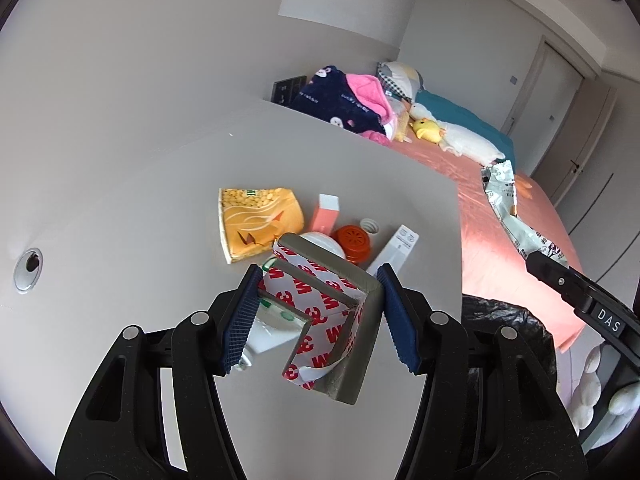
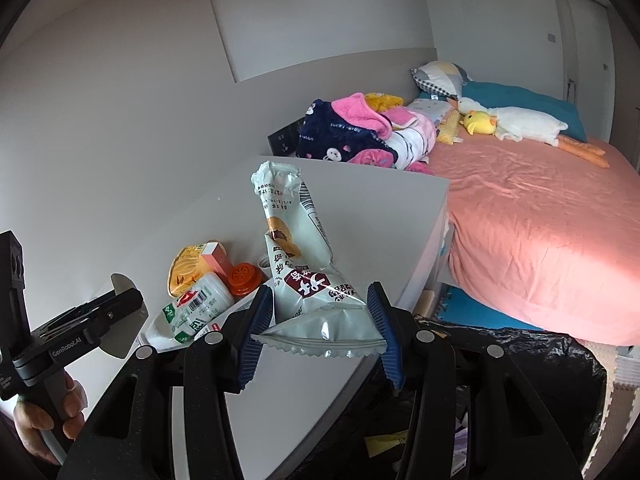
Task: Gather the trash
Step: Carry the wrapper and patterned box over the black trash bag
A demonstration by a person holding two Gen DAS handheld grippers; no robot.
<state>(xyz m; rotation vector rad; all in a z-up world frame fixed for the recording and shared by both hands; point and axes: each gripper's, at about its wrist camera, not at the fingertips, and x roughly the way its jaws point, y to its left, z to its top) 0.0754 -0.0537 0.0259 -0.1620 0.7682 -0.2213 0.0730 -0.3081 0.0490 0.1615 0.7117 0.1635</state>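
Observation:
My left gripper (image 1: 320,312) is shut on a grey foam corner guard (image 1: 332,316) with red-and-white 3M backing, held above the white table (image 1: 120,220). My right gripper (image 2: 320,320) is shut on a pale green snack wrapper (image 2: 304,264), held up near the table's right edge; the wrapper also shows in the left wrist view (image 1: 516,216). On the table lie a yellow snack bag (image 1: 256,220), a pink box (image 1: 326,216), an orange cap (image 1: 354,240), a white bottle (image 2: 196,308) and a white test-kit strip (image 1: 396,248).
A trash bin lined with a black bag (image 2: 520,380) stands below the table's right edge, with some trash inside. A bed with a pink sheet (image 2: 540,232), blankets and plush toys lies beyond. A cable hole (image 1: 28,268) is in the table at left.

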